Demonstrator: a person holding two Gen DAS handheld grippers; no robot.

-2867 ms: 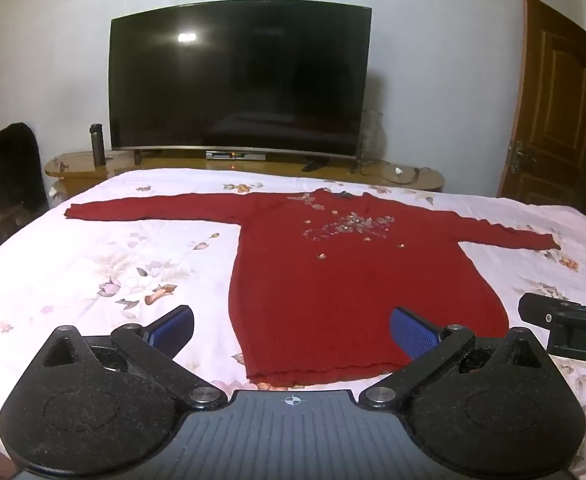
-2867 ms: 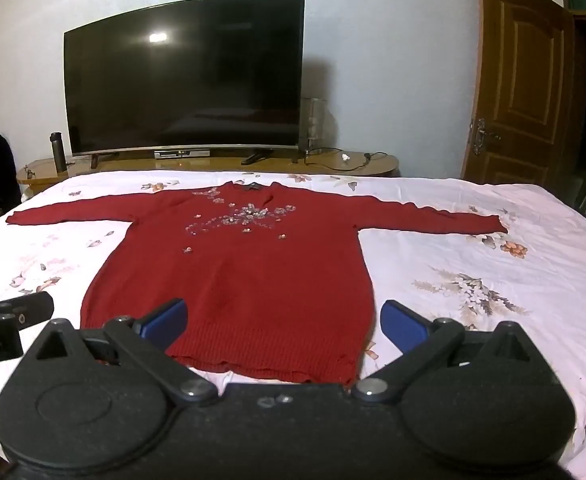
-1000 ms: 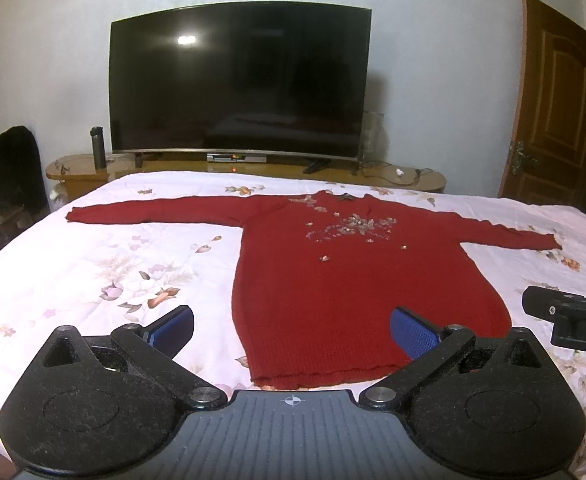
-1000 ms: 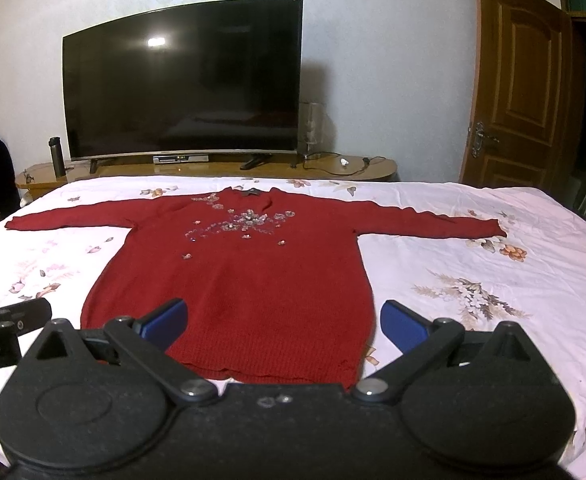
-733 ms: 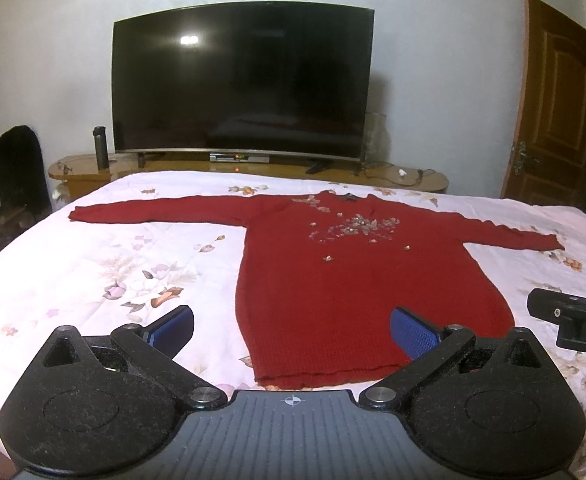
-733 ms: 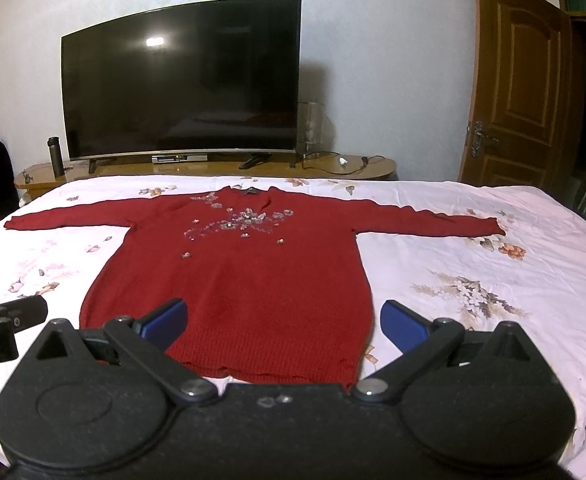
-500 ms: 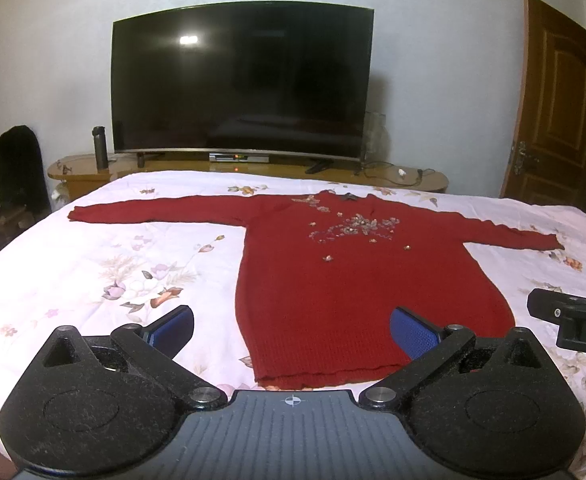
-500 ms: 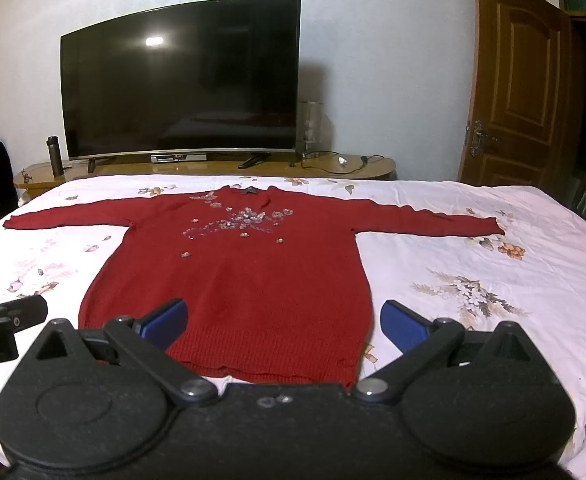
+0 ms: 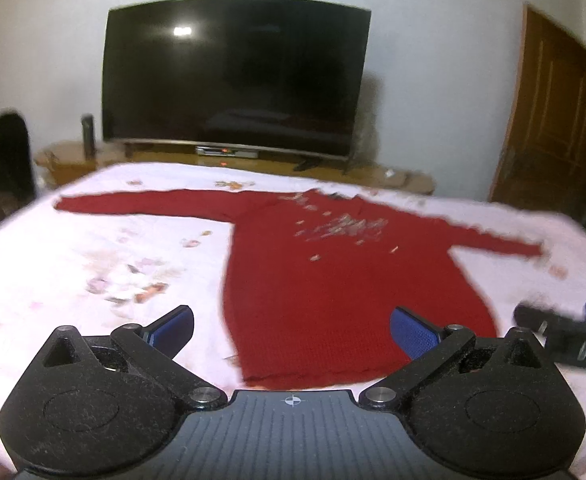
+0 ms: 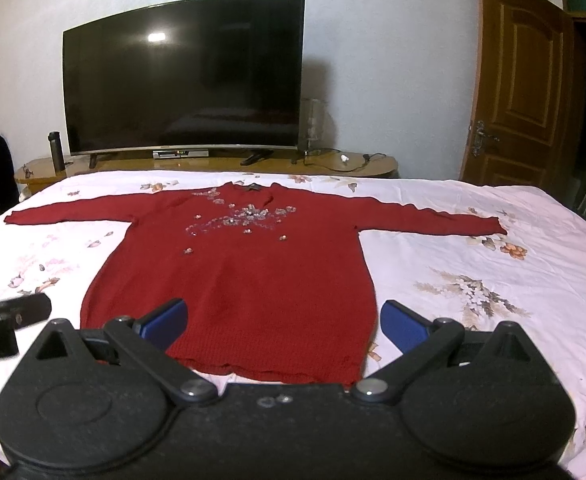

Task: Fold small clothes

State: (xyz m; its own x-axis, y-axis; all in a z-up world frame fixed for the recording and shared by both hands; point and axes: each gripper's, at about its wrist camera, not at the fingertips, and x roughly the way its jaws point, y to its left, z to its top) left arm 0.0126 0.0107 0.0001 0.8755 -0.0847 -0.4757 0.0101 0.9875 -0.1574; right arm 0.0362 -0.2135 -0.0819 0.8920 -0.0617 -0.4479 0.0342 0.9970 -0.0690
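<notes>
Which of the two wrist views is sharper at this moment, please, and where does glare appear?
Right wrist view: crisp; the red knitted sweater and its beading read clearly. Left wrist view: smeared by motion blur, sweater edges and floral bedsheet soft. Both views: a lamp reflection glares on the black curved television screen, and fisheye bends the walls.

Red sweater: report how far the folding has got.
Done: the red sweater lies flat, face up, on the floral bedsheet, both sleeves spread out. In hand: nothing; the left claw and right claw hover open near its hem, empty. Left: every fold, sleeves and body alike.
</notes>
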